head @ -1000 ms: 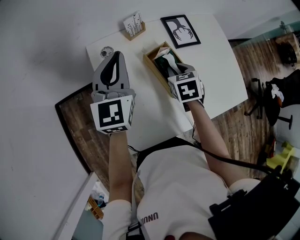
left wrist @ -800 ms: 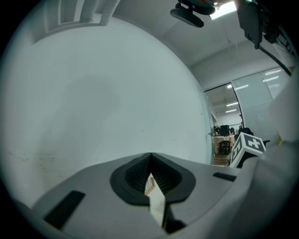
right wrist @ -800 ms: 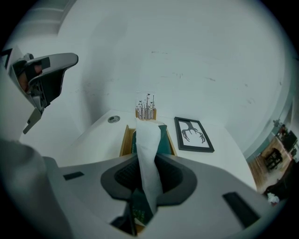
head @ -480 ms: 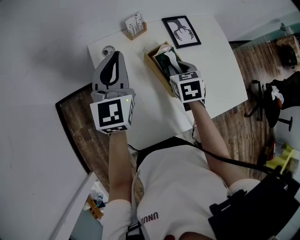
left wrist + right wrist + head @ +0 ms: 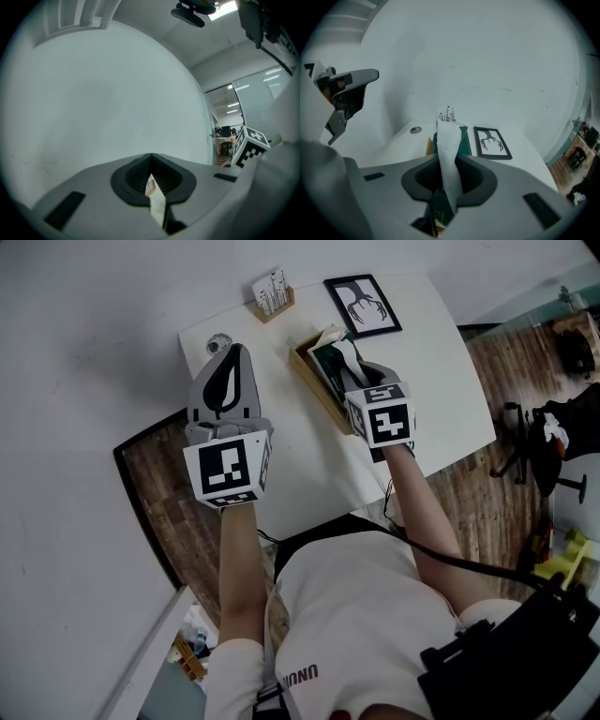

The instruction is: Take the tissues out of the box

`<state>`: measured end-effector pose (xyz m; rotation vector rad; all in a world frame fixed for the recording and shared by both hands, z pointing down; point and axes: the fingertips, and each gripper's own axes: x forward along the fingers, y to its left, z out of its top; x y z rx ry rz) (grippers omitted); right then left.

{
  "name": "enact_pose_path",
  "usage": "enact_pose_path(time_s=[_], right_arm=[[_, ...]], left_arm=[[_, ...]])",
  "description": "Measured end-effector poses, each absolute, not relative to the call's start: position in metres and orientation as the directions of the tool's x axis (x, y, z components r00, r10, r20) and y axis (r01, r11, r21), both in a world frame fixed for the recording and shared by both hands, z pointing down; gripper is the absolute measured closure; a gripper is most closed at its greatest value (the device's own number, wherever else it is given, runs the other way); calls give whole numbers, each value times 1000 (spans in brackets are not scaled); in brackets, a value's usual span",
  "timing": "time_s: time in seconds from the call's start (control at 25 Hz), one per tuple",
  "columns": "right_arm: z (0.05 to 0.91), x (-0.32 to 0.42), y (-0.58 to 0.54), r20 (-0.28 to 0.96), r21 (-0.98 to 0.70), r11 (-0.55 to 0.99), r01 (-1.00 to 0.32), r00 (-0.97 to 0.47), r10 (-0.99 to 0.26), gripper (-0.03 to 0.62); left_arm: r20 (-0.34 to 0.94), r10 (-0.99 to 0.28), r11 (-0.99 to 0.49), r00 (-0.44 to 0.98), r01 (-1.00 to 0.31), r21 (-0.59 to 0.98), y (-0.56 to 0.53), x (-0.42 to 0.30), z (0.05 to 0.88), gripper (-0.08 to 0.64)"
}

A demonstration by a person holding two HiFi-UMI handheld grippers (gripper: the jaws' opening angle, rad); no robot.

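Tissue (image 5: 449, 138): long strip, its length running up out of the box (image 5: 312, 371) on the counter (image 5: 431, 381), pinched in right gripper (image 5: 356, 362) jaws. Left gripper (image 5: 230, 351) jaws closed.

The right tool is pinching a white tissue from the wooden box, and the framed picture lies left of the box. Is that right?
Not quite. The framed picture lies right of the wooden box, not left, as the right gripper view shows. The right tool is indeed pinching the white tissue from it.
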<state>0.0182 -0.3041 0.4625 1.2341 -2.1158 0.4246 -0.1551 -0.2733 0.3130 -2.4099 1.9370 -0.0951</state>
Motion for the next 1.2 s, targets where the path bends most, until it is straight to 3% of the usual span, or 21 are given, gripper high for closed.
enact_pose_path(time_s=[1.2], right_arm=[[406, 17, -303, 562, 77, 521, -850, -395, -727, 517]], left_arm=[[-2, -980, -200, 201, -976, -81, -260, -154, 307, 548]])
